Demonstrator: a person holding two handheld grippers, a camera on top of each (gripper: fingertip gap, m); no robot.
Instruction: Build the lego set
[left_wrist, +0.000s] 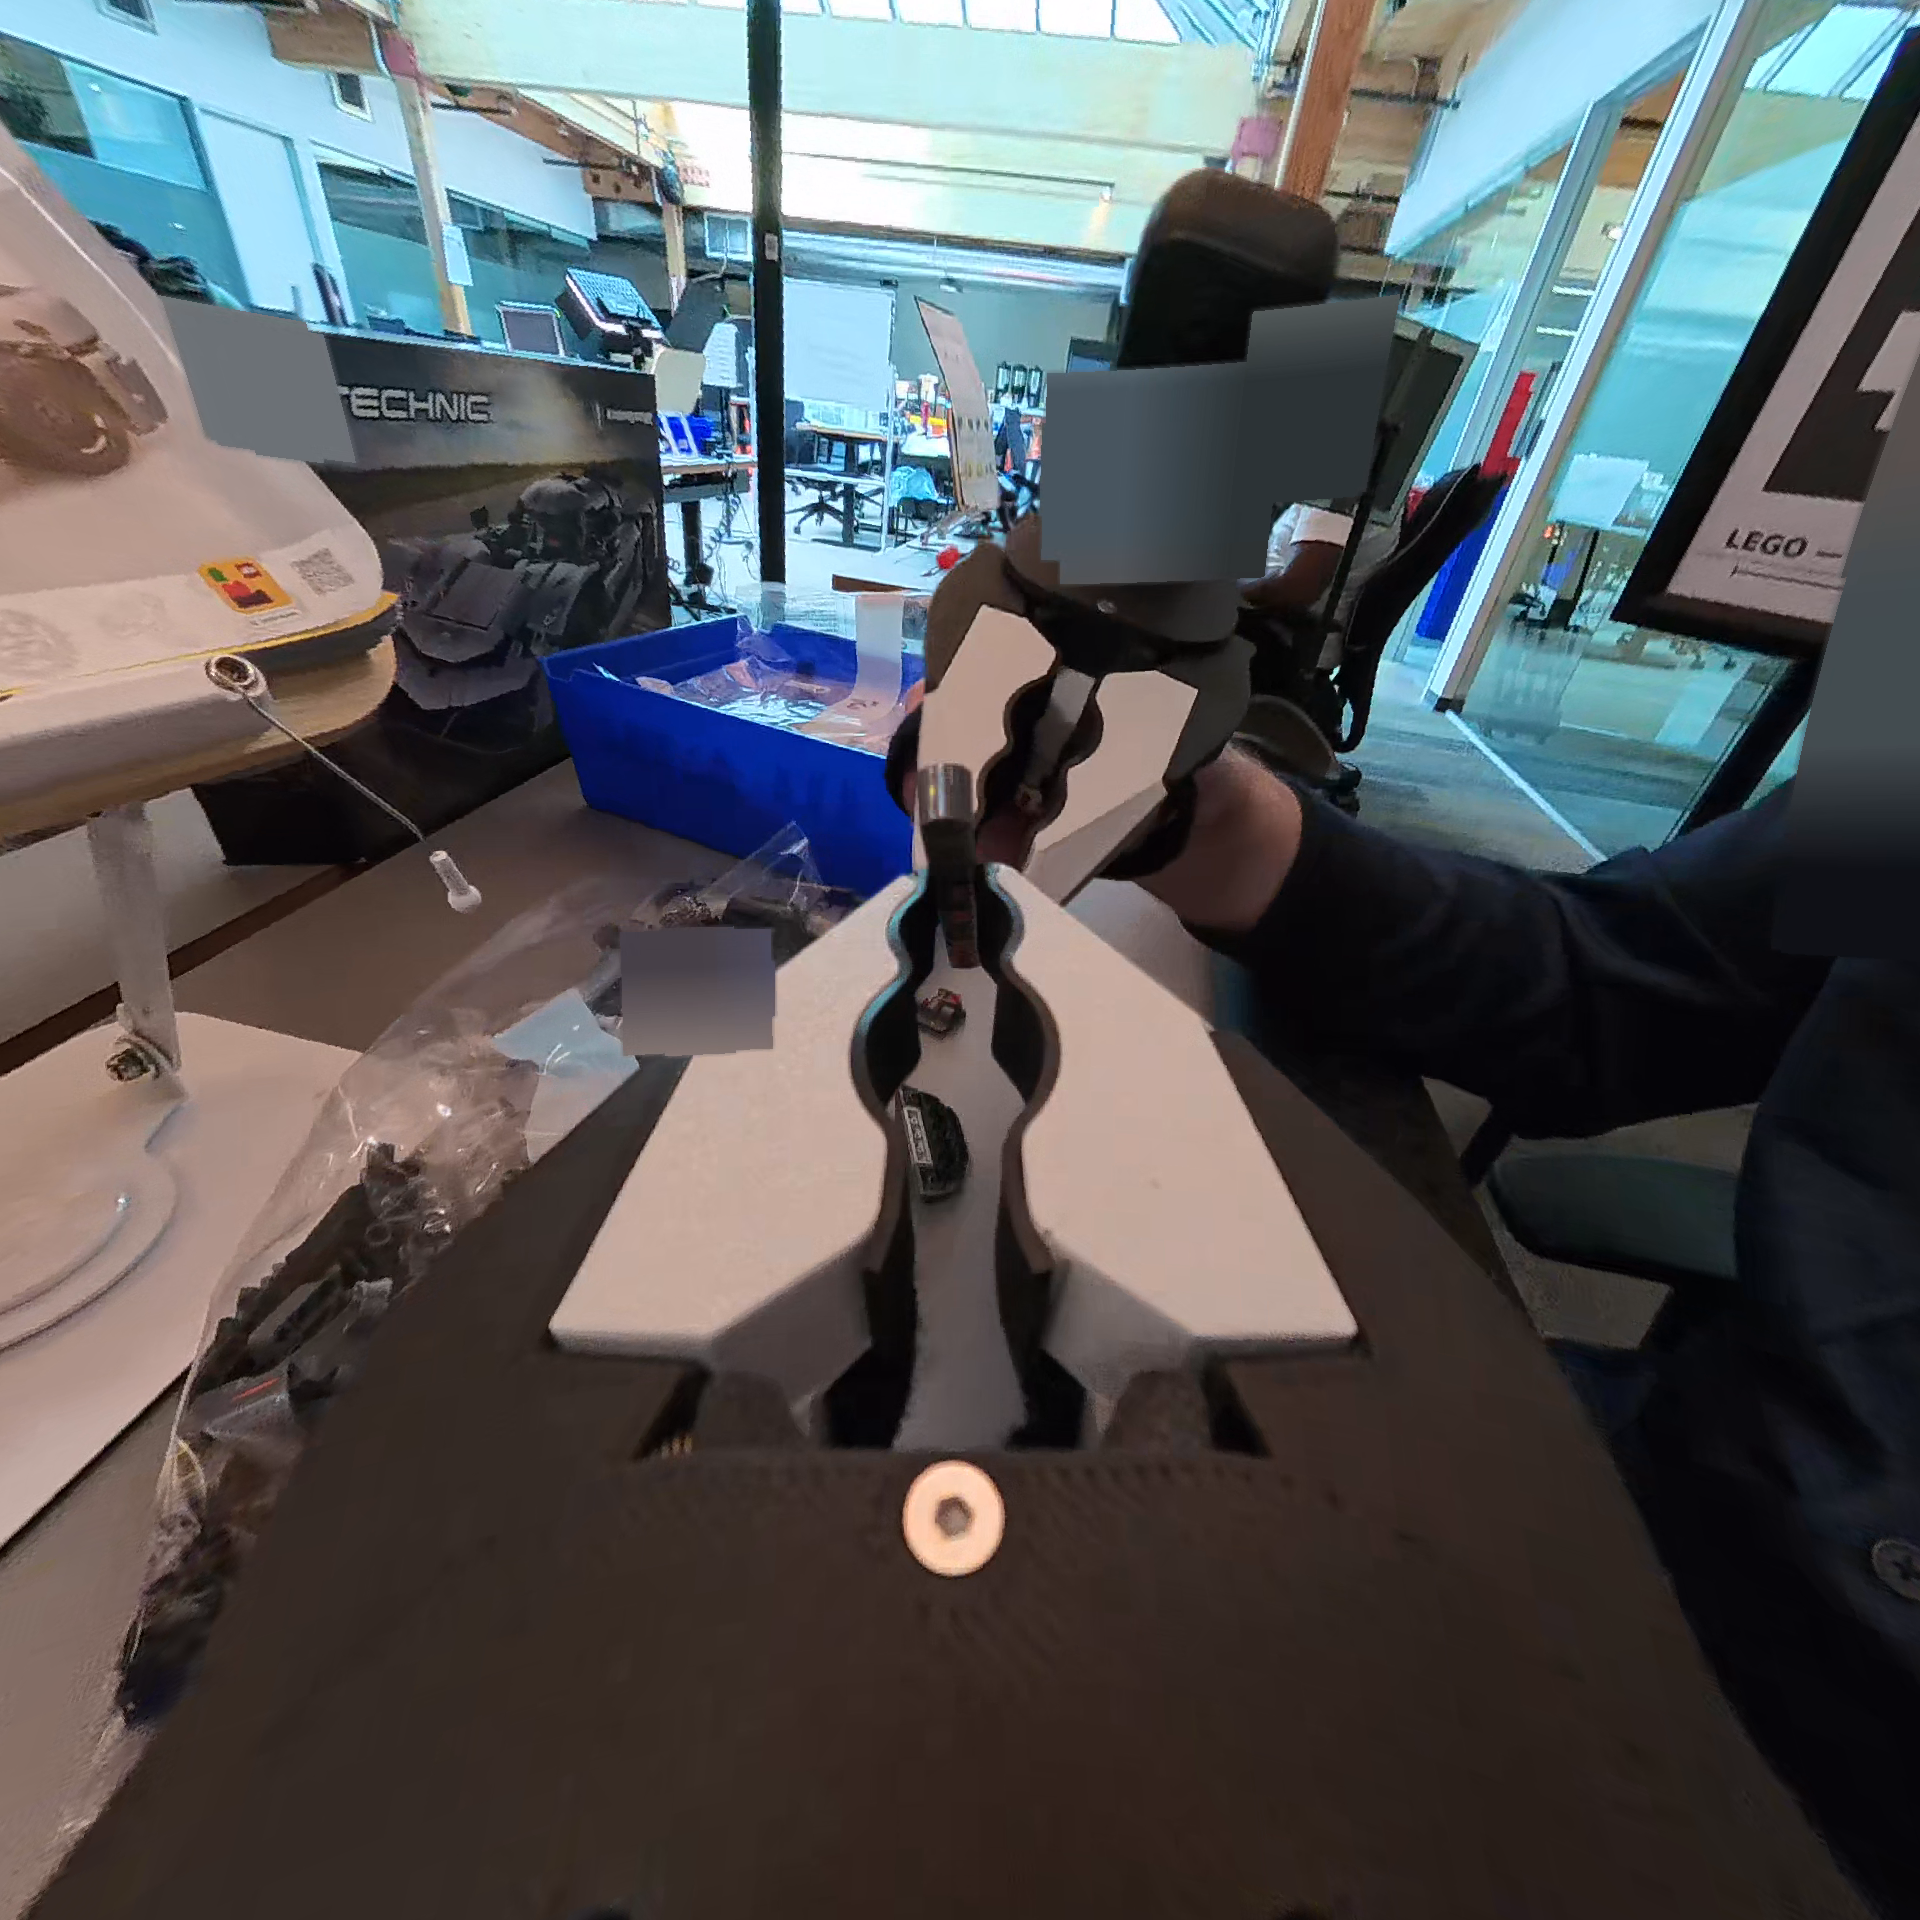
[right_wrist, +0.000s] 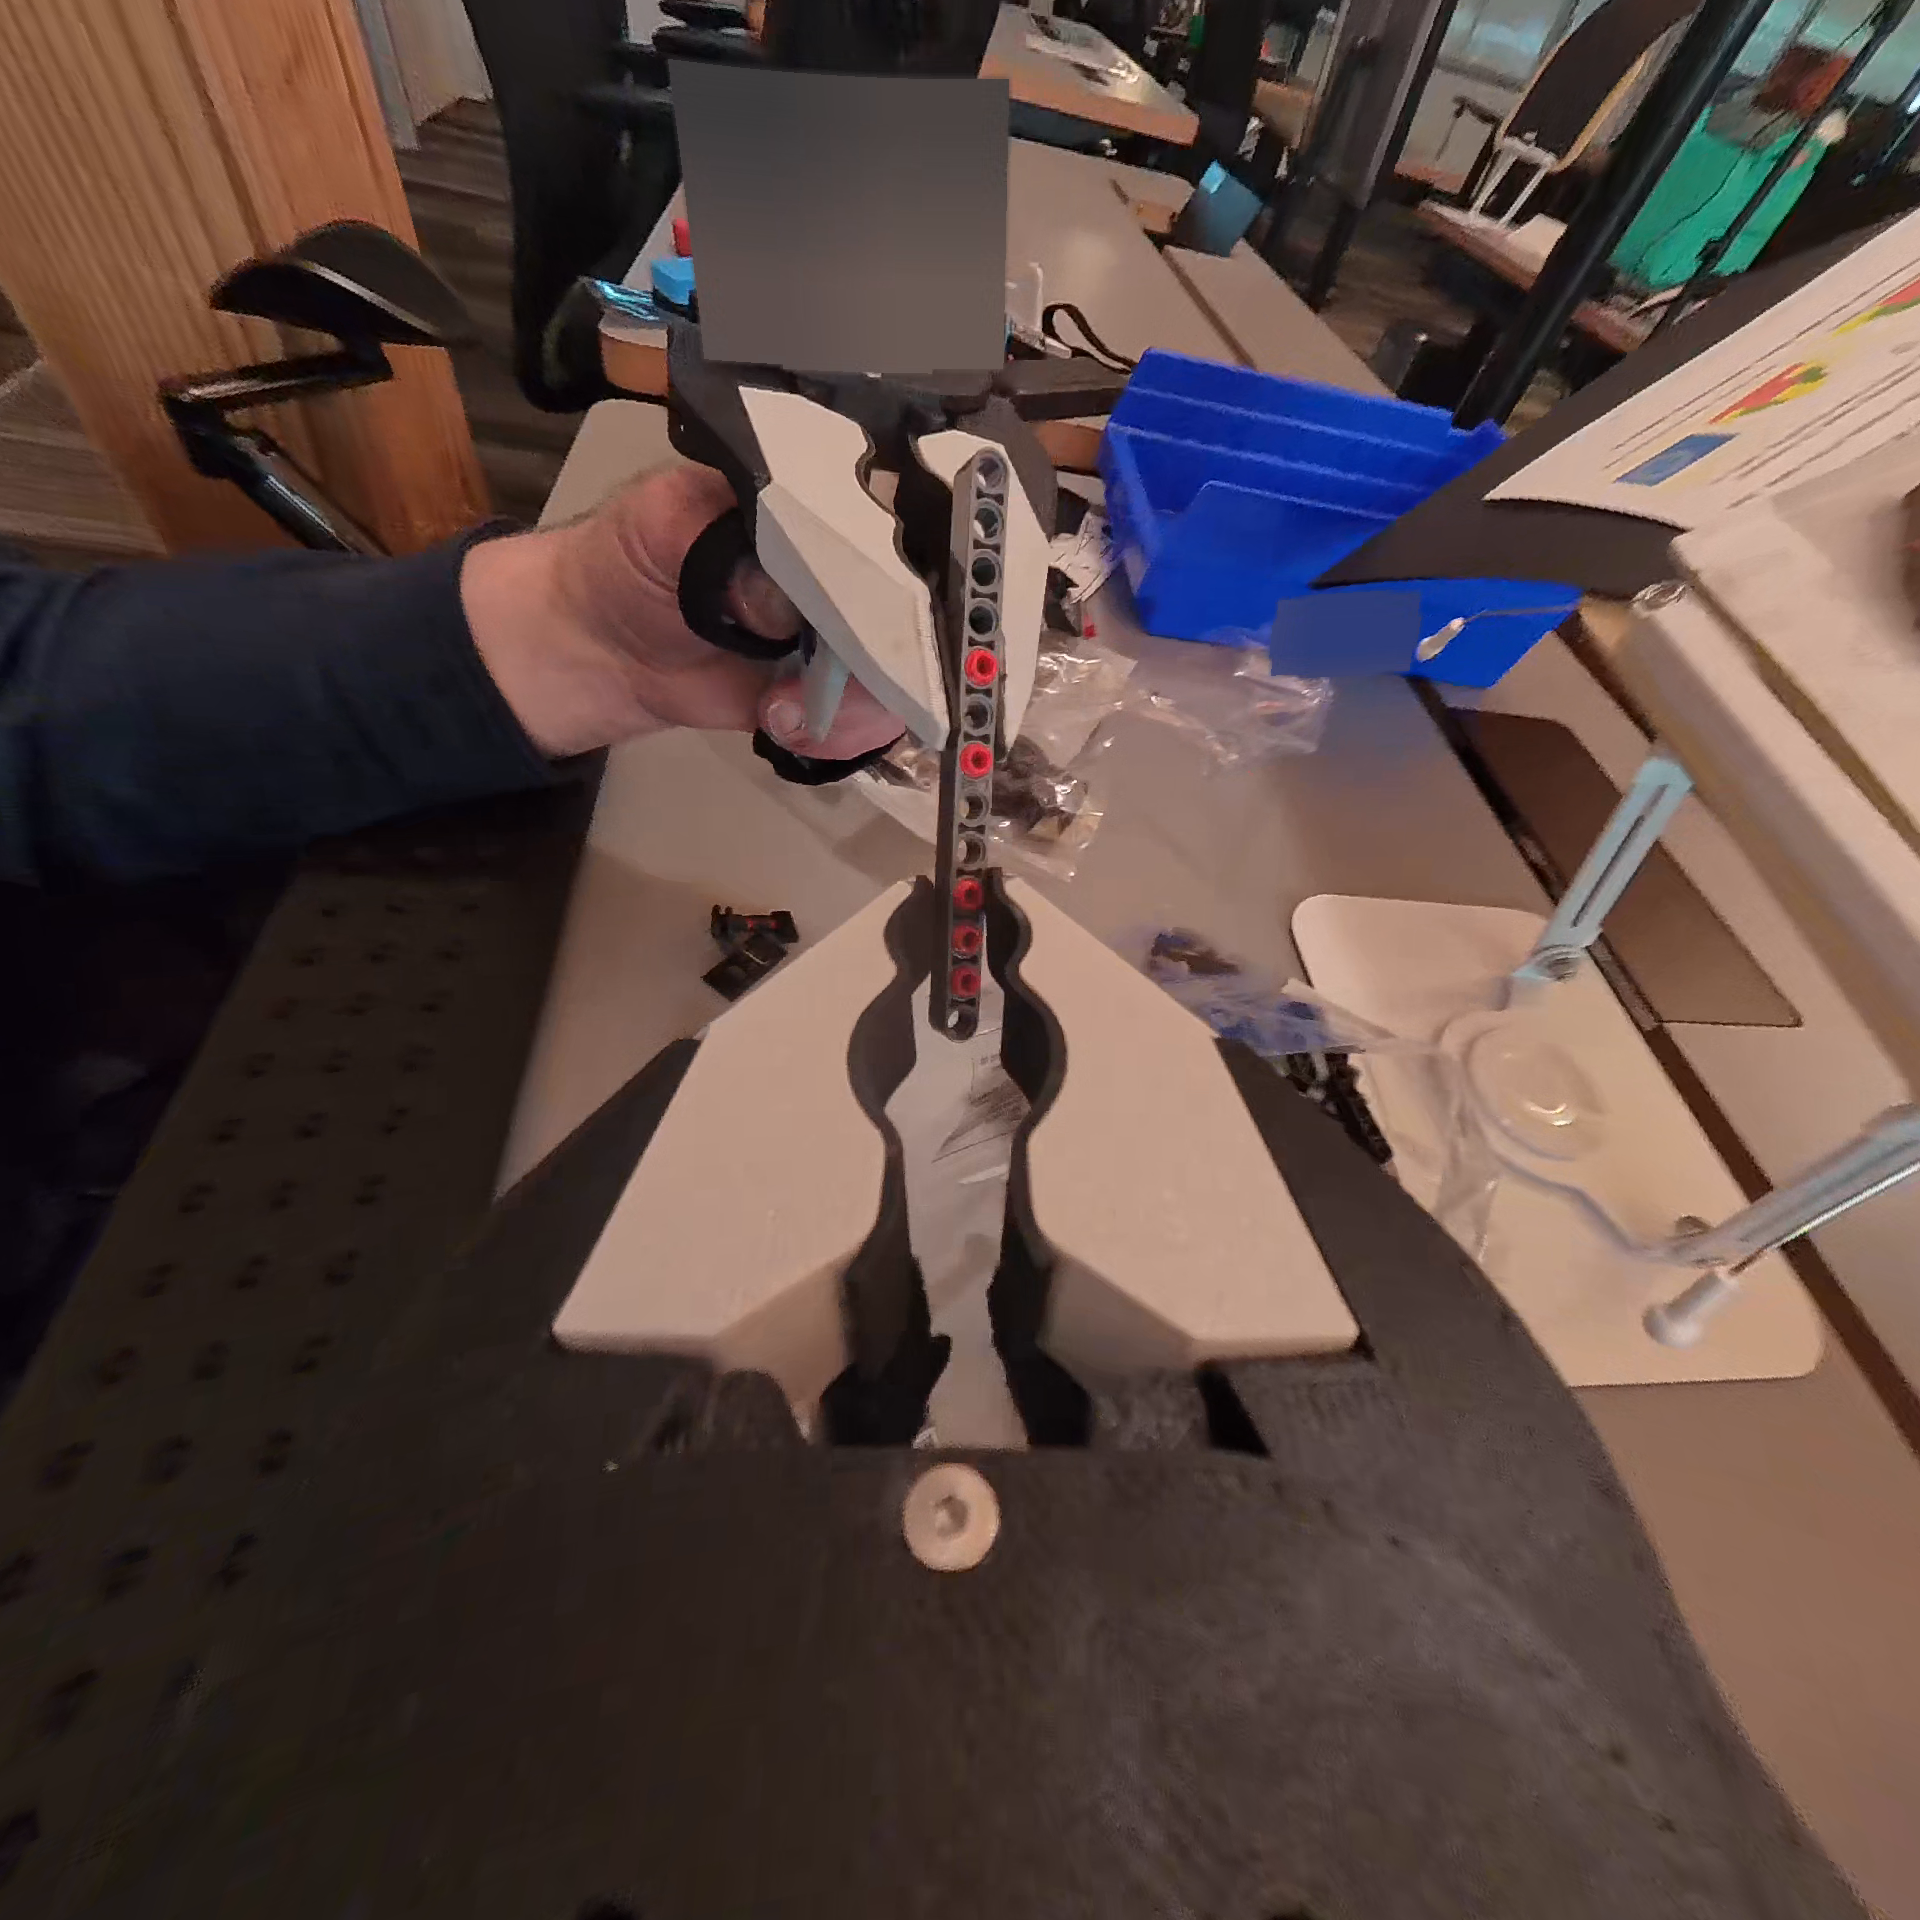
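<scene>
A long grey Lego beam (right_wrist: 975, 727) with several red pins is held in the air above the table (right_wrist: 686, 831). My right gripper (right_wrist: 956, 899) is shut on its near end. My left gripper (right_wrist: 982, 717), held by a hand (right_wrist: 613, 623), is closed on the beam farther along. In the left wrist view the beam (left_wrist: 956, 883) shows nearly end-on between the tips of my left gripper (left_wrist: 958, 896), with my right gripper (left_wrist: 1039, 821) just behind it. Small black and red parts (right_wrist: 753, 940) lie loose on the table; they also show in the left wrist view (left_wrist: 935, 1143).
Clear bags of dark parts (left_wrist: 416, 1143) (right_wrist: 1049, 800) lie beside the grippers. A blue bin (left_wrist: 727, 769) (right_wrist: 1299, 499) stands behind them. The set's box (left_wrist: 499, 499) leans at the back. A booklet on a white stand (left_wrist: 156, 540) (right_wrist: 1766, 416) rises at one side. The tips of both grippers are at nearly the same place.
</scene>
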